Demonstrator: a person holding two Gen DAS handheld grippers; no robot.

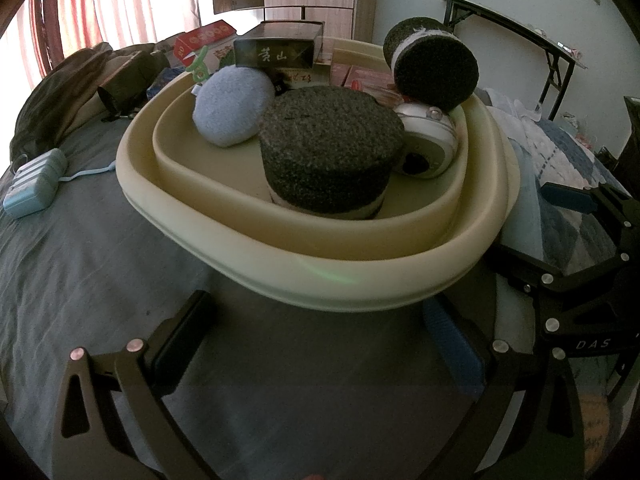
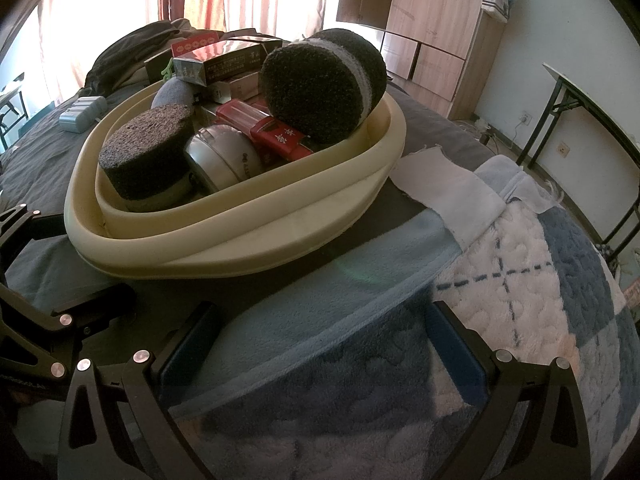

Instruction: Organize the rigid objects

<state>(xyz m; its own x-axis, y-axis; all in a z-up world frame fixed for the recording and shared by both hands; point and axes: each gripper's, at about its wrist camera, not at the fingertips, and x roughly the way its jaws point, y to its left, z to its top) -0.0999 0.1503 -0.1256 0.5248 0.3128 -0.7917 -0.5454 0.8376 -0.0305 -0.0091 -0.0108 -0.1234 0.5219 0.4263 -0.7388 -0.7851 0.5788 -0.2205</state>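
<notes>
Smooth matt plastic basin (image 1: 280, 248), coarse dark sponge (image 1: 328, 148), fleecy blanket (image 2: 520, 280)

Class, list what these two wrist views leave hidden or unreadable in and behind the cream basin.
- Basin floor: both views, covered by the dark sponge cylinder and white round case.
- Boxes behind the basin: left wrist, partly hidden by the dark box.
- Red box lettering: right wrist, too small.
</notes>
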